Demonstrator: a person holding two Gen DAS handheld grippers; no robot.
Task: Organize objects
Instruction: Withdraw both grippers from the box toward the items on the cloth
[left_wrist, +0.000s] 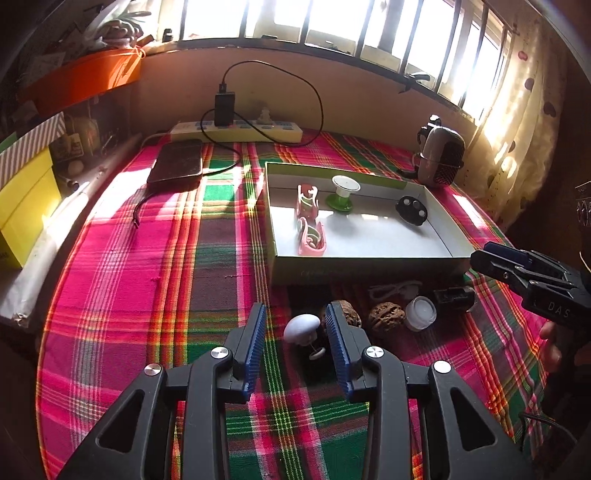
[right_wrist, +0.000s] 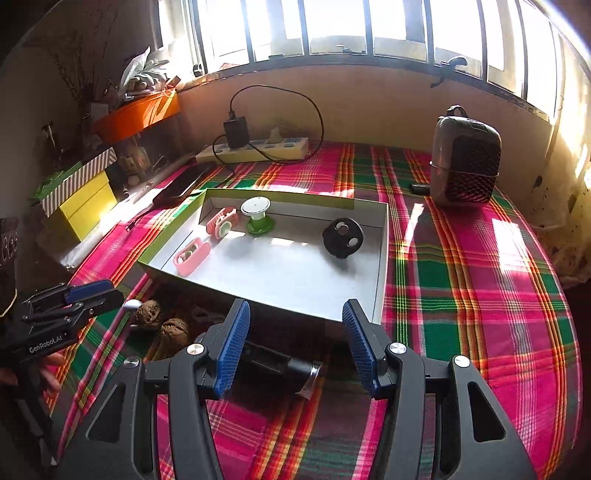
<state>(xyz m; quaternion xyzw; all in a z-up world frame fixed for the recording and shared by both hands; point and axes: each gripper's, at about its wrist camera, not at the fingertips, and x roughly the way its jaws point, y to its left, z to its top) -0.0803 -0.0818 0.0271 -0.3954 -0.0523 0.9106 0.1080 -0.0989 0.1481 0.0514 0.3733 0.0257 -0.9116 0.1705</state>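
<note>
A shallow white box (left_wrist: 351, 269) on the plaid cloth holds two pink holders (left_wrist: 312, 240), a green and white spool (left_wrist: 341, 194) and a black round piece (left_wrist: 411, 211). In front of it lie a white egg-shaped piece (left_wrist: 302, 328), two walnuts (left_wrist: 384, 319), a small clear jar (left_wrist: 421, 314) and a black cylinder (left_wrist: 454, 299). My left gripper (left_wrist: 296, 314) is open, with the white piece between its jaws and untouched. My right gripper (right_wrist: 296, 306) is open above the black cylinder (right_wrist: 273, 363), close to the box's (right_wrist: 295, 269) front wall.
A power strip (left_wrist: 236, 131) with a charger and cable lies by the far wall, and a dark phone (left_wrist: 177, 160) lies to the left of the box. A small heater (right_wrist: 465, 162) stands at the back right. Yellow (left_wrist: 26, 206) and orange boxes line the left edge.
</note>
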